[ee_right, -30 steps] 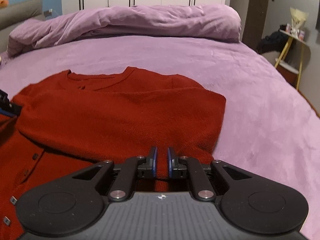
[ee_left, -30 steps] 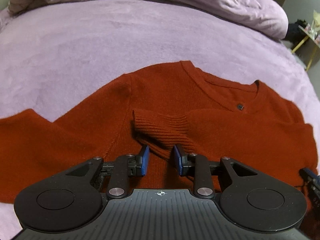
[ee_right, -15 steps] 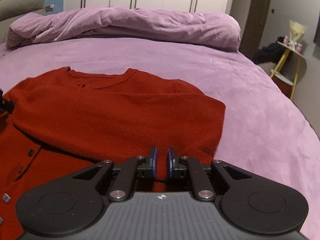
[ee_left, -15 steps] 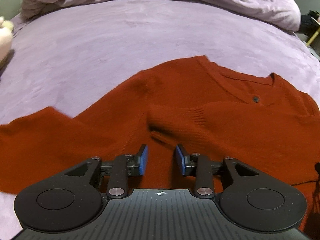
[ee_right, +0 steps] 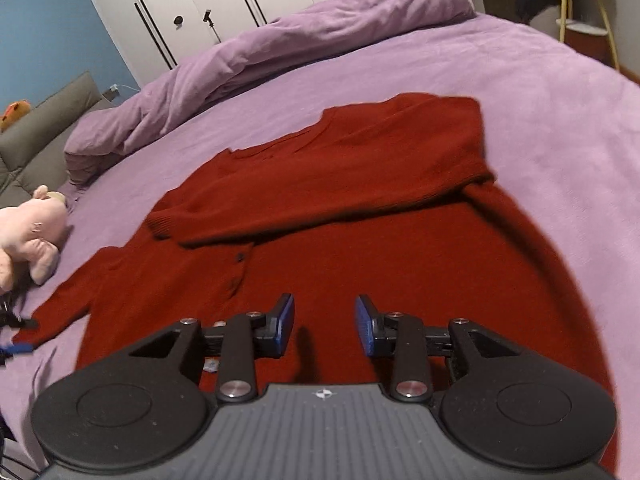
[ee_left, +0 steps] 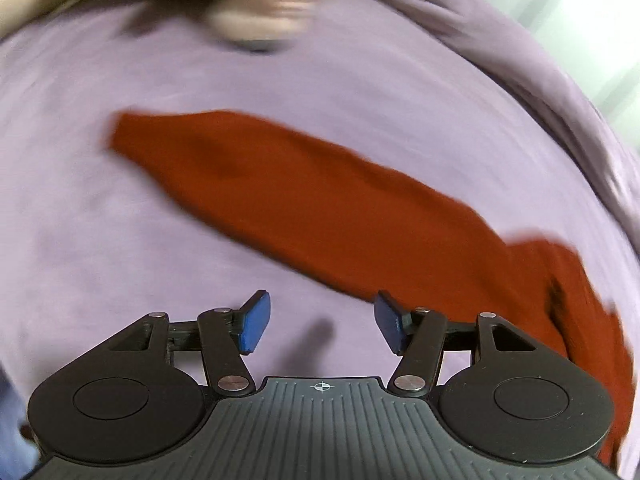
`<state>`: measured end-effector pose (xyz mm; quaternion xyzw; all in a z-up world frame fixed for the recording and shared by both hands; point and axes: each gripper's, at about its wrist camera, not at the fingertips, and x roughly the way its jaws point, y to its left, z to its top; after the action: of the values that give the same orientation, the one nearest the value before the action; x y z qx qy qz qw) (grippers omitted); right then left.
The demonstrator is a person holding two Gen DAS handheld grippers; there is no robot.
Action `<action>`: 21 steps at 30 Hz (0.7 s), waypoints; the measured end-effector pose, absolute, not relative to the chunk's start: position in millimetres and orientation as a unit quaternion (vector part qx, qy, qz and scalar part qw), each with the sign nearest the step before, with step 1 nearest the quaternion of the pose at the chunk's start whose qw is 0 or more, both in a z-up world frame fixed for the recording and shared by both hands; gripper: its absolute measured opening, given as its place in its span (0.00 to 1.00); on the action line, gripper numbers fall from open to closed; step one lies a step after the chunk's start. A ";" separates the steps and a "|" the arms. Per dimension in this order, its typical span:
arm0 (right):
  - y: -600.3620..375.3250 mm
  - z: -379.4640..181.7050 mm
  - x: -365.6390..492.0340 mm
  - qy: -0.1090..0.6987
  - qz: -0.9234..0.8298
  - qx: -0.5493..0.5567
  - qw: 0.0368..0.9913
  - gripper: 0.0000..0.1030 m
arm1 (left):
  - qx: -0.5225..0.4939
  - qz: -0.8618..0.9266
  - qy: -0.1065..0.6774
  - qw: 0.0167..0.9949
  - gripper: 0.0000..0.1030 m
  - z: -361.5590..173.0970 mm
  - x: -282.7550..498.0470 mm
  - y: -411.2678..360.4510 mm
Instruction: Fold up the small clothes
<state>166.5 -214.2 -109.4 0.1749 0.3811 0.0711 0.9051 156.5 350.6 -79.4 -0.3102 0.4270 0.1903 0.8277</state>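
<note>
A rust-red knit cardigan lies flat on the purple bed. Its right sleeve is folded across the chest, cuff pointing left. Its left sleeve stretches out over the cover, blurred in the left wrist view. My left gripper is open and empty, just short of that sleeve over bare bedcover. It also shows at the left edge of the right wrist view, by the sleeve's cuff. My right gripper is open and empty, above the cardigan's lower front.
A pink plush toy lies left of the cardigan; it is a blur in the left wrist view. A bunched purple duvet lies along the far side. A grey headboard cushion and a yellow side table flank the bed.
My left gripper has let go of the folded sleeve, opened wide and swung left to the outstretched sleeve. My right gripper has opened, releasing the cardigan, and drawn back.
</note>
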 end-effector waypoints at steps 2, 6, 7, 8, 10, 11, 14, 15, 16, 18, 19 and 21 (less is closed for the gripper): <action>-204.1 -107.6 172.4 0.390 0.081 0.178 0.900 0.32 | -0.353 0.217 0.404 0.815 0.58 -92.9 149.5 379.1; -188.1 -98.5 179.4 0.387 0.096 0.183 0.899 0.32 | -0.425 0.226 0.354 0.802 0.51 -114.6 148.5 414.6; -185.9 -97.0 180.1 0.387 0.098 0.183 0.898 0.32 | -0.440 0.229 0.339 0.800 0.48 -117.9 148.9 421.5; -184.3 -95.8 180.7 0.388 0.099 0.182 0.898 0.32 | -0.452 0.235 0.329 0.795 0.46 -120.6 150.5 426.9; -181.2 -94.4 181.6 0.387 0.099 0.180 0.899 0.32 | -0.473 0.242 0.314 0.787 0.30 -125.4 151.6 436.4; -180.6 -94.3 182.4 0.387 0.099 0.179 0.899 0.32 | -0.479 0.248 0.312 0.782 0.22 -126.4 152.7 437.5; -181.6 -96.2 181.6 0.389 0.098 0.179 0.898 0.32 | -0.466 0.241 0.310 0.793 0.08 -121.1 156.5 438.1; -182.5 -97.3 181.8 0.389 0.097 0.180 0.898 0.32 | -0.441 0.231 0.306 0.811 0.08 -111.5 160.6 431.5; -184.2 -98.0 180.4 0.388 0.097 0.181 0.898 0.32 | -0.415 0.218 0.300 0.831 0.08 -99.6 161.0 419.9; -188.1 -98.9 179.4 0.385 0.094 0.184 0.900 0.32 | -0.368 0.164 0.285 0.870 0.08 -70.1 168.8 385.2; -189.4 -98.6 178.7 0.382 0.093 0.186 0.900 0.32 | -0.347 0.131 0.279 0.886 0.08 -55.0 174.4 363.1; -193.2 -96.9 177.9 0.372 0.096 0.192 0.903 0.32 | -0.297 0.053 0.273 0.914 0.08 -26.3 188.4 308.4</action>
<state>177.9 -193.2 -96.9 0.1919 0.3721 0.0960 0.9030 188.4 308.4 -26.3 -0.2970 0.2726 0.0530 0.9136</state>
